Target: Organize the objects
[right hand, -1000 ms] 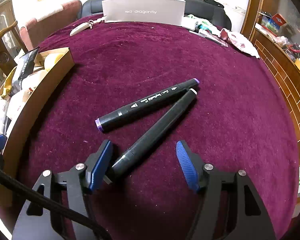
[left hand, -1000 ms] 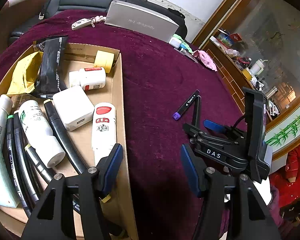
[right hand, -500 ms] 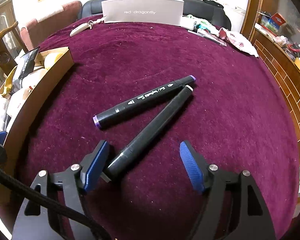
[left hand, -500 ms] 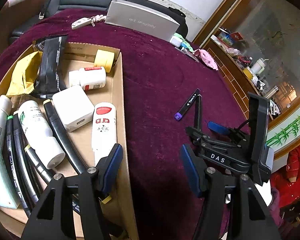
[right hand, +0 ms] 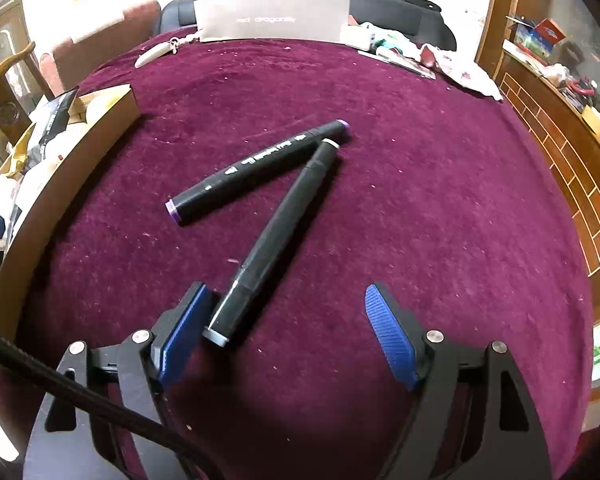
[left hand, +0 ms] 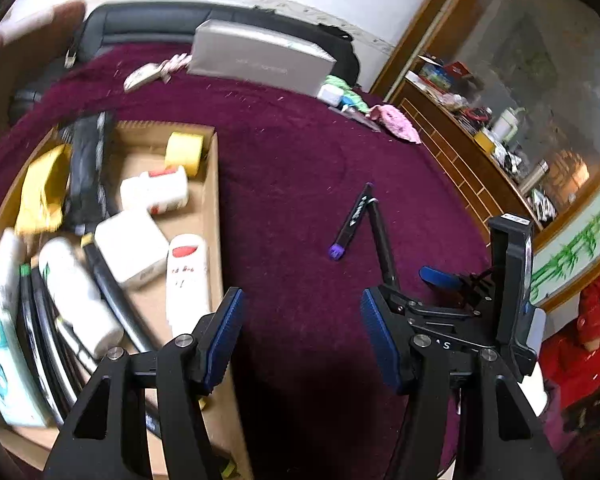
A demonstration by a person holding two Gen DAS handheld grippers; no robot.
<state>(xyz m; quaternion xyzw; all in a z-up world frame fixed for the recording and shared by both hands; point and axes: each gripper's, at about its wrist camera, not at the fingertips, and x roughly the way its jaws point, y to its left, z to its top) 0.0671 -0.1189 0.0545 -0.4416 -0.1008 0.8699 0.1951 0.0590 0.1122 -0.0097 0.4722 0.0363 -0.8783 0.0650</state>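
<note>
In the left wrist view, the left tool [left hand: 300, 332] is seen with its jaws spread and nothing between them, held above the maroon tabletop [left hand: 300, 160] just beside the right wall of the cardboard box [left hand: 214, 216], its left finger over that wall. Bottles, tubes and a white block are seen lying in the box. Two black markers are seen farther out on the cloth: the purple-capped marker [left hand: 350, 222] and the plain black marker [left hand: 382, 244], joined at their far ends in a V. The right tool [left hand: 436, 276] is seen at the plain marker's near end, pointed steeply down. In the right wrist view, the right tool [right hand: 288, 328] is shown spread wide, its jaws having just been opening; the plain black marker [right hand: 276, 236] lies with its near end between them, close against the left pad [right hand: 182, 330], well apart from the right one. The purple-capped marker [right hand: 256, 170] lies beyond, ahead of the tool.
</note>
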